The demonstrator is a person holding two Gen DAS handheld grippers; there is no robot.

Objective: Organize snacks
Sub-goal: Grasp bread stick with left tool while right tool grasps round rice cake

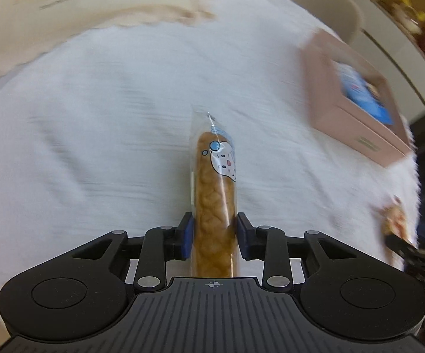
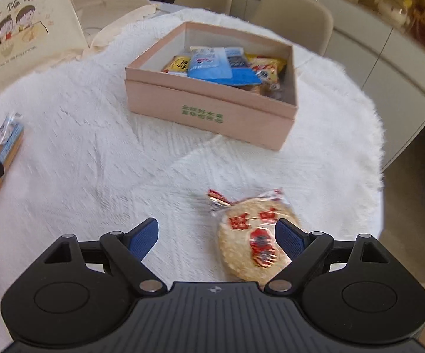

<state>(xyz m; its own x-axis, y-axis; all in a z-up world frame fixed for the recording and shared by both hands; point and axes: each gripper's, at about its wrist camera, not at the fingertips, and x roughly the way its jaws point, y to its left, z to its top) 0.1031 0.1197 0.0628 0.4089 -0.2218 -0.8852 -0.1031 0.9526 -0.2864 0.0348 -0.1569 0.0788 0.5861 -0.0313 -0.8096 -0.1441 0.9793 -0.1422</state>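
Observation:
My left gripper (image 1: 214, 229) is shut on a long wrapped bread stick (image 1: 214, 200) with a cartoon face, held above the white tablecloth (image 1: 95, 147). The same stick shows at the left edge of the right wrist view (image 2: 1, 158). My right gripper (image 2: 217, 229) is open and empty, just above a round rice cracker pack (image 2: 249, 244) with red print that lies between its fingers, nearer the right one. The pink box (image 2: 209, 114) stands beyond, open, with several snack packs (image 2: 212, 64) inside. In the left wrist view the box (image 1: 356, 108) is at the right, blurred.
A cream food cover with cartoon children (image 2: 21, 29) stands at the back left of the round table. Beige chairs (image 2: 294, 20) stand behind the table. The table's edge (image 2: 380, 158) curves close on the right. The rice cracker (image 1: 394, 220) shows at the left wrist view's right edge.

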